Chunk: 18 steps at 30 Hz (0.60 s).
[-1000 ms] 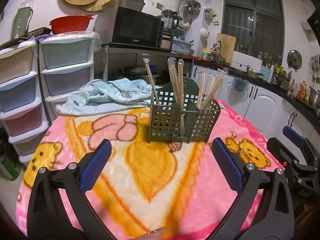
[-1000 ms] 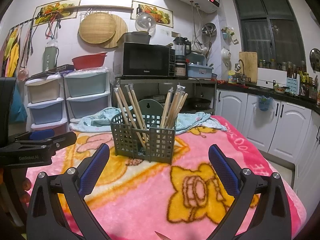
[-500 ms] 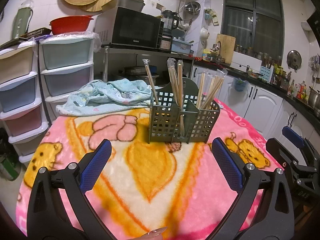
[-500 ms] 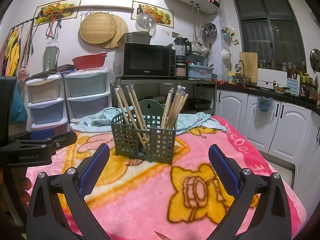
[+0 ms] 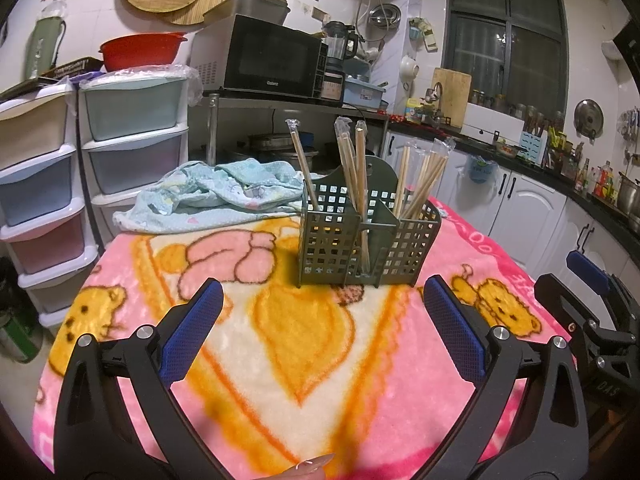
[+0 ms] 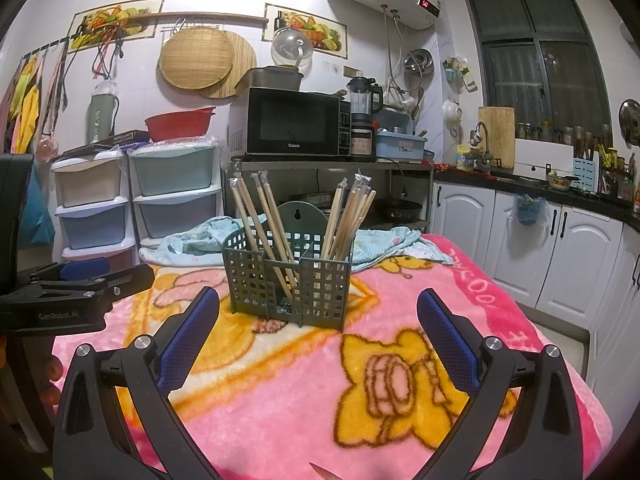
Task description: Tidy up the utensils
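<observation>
A grey-green slotted utensil caddy (image 5: pixel 368 240) stands upright on the pink blanket, also in the right wrist view (image 6: pixel 288 280). Several wrapped wooden chopstick pairs (image 5: pixel 356 176) stand in its compartments, leaning outward (image 6: pixel 344 216). My left gripper (image 5: pixel 320 320) is open and empty, a short way in front of the caddy. My right gripper (image 6: pixel 318 328) is open and empty, also in front of the caddy. The right gripper shows at the right edge of the left wrist view (image 5: pixel 592 304); the left gripper shows at the left edge of the right wrist view (image 6: pixel 76 280).
The table is covered by a pink cartoon blanket (image 5: pixel 304 344). A crumpled light blue cloth (image 5: pixel 216 196) lies behind the caddy. Plastic drawer units (image 5: pixel 132 136) stand at the back left, a microwave (image 6: pixel 292 124) on a shelf behind, white cabinets (image 6: pixel 532 248) to the right.
</observation>
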{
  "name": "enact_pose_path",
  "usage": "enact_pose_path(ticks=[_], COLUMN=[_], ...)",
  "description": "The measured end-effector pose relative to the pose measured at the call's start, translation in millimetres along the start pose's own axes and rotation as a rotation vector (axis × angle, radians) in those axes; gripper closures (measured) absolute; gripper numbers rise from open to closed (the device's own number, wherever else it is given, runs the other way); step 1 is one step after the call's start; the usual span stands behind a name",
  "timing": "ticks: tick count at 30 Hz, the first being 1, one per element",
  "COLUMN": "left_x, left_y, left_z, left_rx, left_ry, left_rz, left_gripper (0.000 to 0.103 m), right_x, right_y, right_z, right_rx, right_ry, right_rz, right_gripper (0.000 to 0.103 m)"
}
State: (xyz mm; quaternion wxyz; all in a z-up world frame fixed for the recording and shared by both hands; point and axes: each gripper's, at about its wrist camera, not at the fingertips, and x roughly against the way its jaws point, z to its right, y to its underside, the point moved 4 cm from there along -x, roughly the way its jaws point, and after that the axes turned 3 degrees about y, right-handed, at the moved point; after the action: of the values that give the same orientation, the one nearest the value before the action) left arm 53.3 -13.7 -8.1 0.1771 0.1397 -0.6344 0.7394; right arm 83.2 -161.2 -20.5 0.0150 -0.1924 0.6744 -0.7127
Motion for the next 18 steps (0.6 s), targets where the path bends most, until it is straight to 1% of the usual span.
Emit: enact_pose_path(ticks=[18], left_x=[1.5], left_y=[-1.2], left_z=[-1.3], left_rx=[0.003], left_ry=[-0.002], left_rz=[-0.002], left_gripper=[0.011], right_x=[0.9], right_y=[0.0], right_z=[-0.3], right_rx=[0.001], right_ry=[0.001], right_rz=[-0.001], right_gripper=[0.006])
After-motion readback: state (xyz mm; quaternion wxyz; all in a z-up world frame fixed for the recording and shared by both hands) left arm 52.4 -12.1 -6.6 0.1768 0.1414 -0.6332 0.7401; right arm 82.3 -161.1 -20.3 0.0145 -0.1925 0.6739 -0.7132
